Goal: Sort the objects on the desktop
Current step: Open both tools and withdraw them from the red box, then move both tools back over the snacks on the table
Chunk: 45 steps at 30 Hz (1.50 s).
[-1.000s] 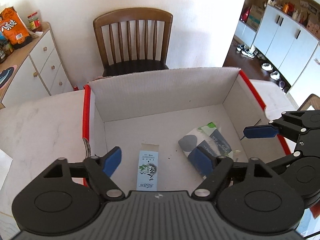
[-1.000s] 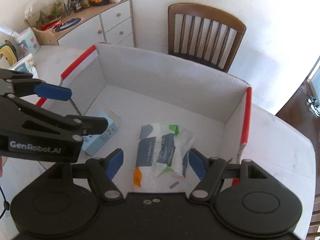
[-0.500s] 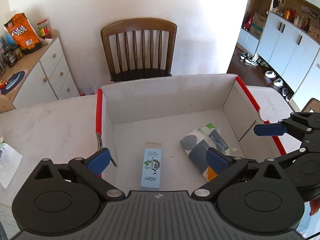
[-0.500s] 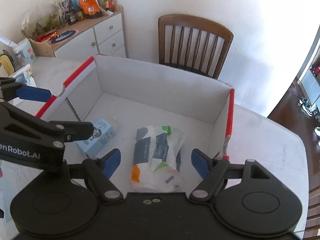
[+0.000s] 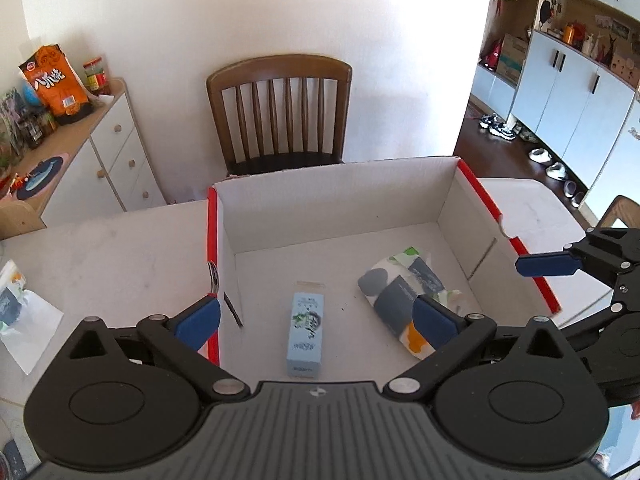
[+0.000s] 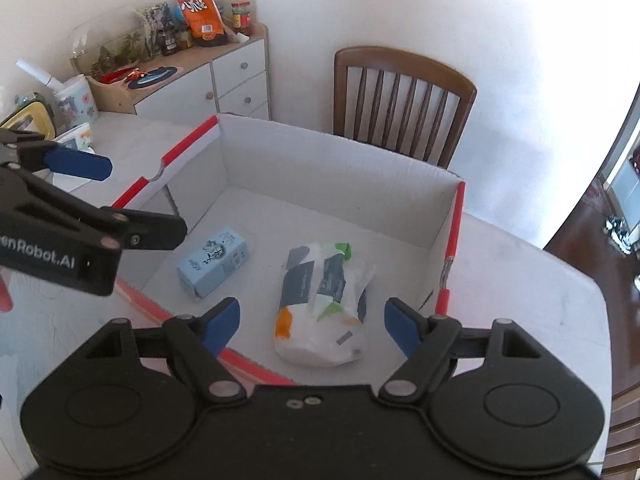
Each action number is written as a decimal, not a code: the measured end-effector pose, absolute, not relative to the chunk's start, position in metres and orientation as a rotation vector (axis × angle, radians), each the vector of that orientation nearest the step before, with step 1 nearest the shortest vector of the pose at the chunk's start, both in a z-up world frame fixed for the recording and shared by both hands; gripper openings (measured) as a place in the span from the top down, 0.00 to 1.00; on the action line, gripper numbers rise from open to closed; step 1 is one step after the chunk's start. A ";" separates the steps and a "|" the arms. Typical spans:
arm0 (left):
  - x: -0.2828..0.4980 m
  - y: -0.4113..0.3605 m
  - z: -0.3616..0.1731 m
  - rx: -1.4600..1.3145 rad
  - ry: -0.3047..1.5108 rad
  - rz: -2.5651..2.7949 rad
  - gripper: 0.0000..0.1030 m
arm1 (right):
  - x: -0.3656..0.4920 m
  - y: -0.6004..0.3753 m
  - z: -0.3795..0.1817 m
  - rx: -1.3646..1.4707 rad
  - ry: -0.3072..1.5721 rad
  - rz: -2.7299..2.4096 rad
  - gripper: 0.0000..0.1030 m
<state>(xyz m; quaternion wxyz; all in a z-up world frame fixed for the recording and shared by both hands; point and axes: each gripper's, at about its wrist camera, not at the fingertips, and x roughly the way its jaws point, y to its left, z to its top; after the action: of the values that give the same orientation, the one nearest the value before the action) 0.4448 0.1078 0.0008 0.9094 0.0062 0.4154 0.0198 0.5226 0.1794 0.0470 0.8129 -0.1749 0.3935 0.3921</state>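
A white cardboard box (image 5: 332,200) with red edges stands on the table. On its floor lie a light-blue carton (image 5: 306,334) and, right of it, a soft white packet (image 5: 404,296) printed in dark blue, green and orange. My left gripper (image 5: 316,322) hangs open above the box's near edge, over the carton, with nothing between its fingers. My right gripper (image 6: 312,326) is open too, above the packet (image 6: 324,300) and apart from it. The carton (image 6: 212,260) lies left of the packet in the right wrist view. Each gripper shows at the edge of the other's view.
A wooden chair (image 5: 280,112) stands behind the box against the wall. A white sideboard (image 5: 112,152) with snack bags and jars is at the left. Another printed packet (image 5: 16,304) lies on the table (image 5: 100,248) at the far left. Cupboards line the right.
Both grippers have drawn back and up from the box, so more of it shows. The left jaws have spread wider, the right slightly. Carton and packet lie where they were.
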 end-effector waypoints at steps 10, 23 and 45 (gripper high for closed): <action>0.411 0.108 0.009 -0.025 0.848 0.044 0.00 | 0.494 0.161 0.063 -0.370 0.778 0.785 0.24; 0.359 0.115 0.026 0.012 0.807 0.032 0.00 | 0.449 0.135 0.078 -0.310 0.792 0.802 0.24; 0.276 0.100 0.025 0.073 0.773 -0.065 0.00 | 0.369 0.094 0.086 -0.297 0.794 0.756 0.24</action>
<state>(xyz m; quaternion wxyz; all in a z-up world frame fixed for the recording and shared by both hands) 0.2756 0.0999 0.0248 0.9250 0.0358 0.3769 -0.0315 0.3685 0.0939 0.0865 0.8431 -0.1407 0.3758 0.3580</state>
